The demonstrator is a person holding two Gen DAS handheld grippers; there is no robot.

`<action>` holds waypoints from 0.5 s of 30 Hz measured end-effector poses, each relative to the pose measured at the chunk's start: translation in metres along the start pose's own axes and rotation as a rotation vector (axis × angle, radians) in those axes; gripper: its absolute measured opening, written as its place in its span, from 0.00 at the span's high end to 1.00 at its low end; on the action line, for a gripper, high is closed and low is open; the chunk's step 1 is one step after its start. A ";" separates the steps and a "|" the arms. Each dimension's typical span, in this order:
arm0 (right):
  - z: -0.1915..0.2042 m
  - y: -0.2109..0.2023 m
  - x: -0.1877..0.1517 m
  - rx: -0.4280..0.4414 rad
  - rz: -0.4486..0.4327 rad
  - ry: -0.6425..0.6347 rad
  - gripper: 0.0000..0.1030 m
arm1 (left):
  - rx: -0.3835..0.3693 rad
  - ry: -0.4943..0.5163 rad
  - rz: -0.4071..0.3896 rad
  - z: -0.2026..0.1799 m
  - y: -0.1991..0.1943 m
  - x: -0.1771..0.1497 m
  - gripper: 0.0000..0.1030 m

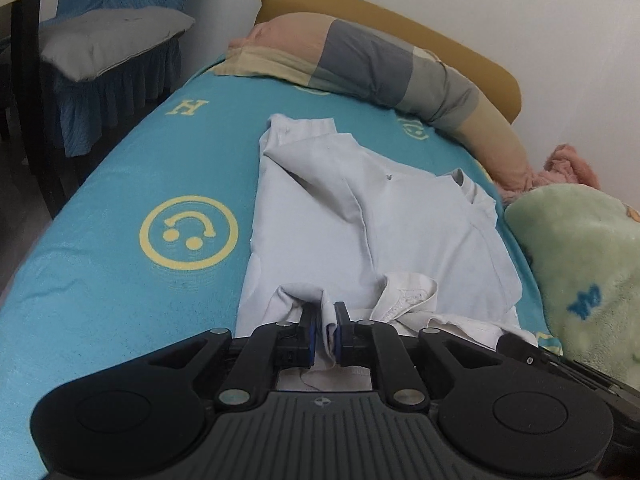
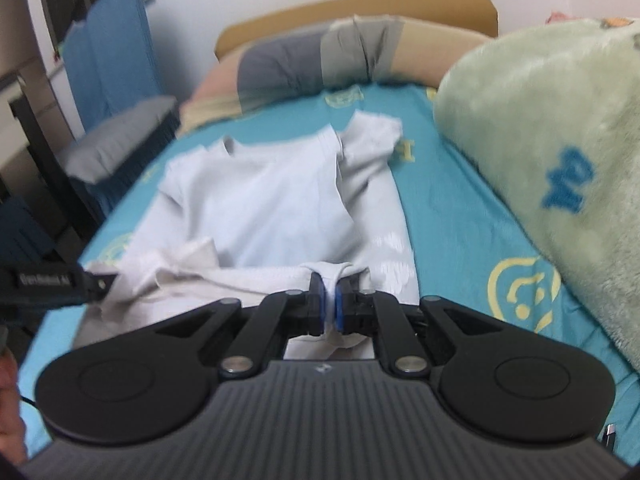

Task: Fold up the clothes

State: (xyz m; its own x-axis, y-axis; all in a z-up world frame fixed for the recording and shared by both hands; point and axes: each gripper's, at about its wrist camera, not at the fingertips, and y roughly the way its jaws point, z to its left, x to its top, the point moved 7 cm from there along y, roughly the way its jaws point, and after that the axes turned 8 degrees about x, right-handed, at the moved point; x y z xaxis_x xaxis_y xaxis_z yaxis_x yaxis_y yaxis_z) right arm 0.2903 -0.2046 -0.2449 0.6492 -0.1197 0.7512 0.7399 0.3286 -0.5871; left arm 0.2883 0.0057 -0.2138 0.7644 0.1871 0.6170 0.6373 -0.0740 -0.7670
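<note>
left gripper [image 1: 325,322] pinching shirt [image 1: 360,216] hem, jaws nearly closed | right gripper [image 2: 329,304] pinching hem likewise | shirt lying on bed [image 1: 100,280]

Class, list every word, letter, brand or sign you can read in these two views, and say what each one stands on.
"H": yellow letter, seen upside down, on the teal bedsheet at.
Smiley-face sign, yellow, no words: on the same sheet.
Blue letters on the green plush blanket at: too distorted to read.
White label on the left tongs body at: begins "Gen", the rest blurred.
</note>
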 end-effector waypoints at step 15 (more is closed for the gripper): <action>0.006 -0.068 0.005 0.047 -0.056 0.073 0.25 | -0.032 0.030 -0.018 -0.016 -0.081 -0.029 0.22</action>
State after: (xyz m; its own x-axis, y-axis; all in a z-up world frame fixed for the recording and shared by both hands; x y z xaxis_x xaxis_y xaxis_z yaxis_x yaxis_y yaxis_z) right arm 0.2420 -0.2224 -0.1996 0.6196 -0.2061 0.7573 0.7672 0.3628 -0.5290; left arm 0.2156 -0.0099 -0.1668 0.7548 0.1592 0.6364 0.6538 -0.1021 -0.7498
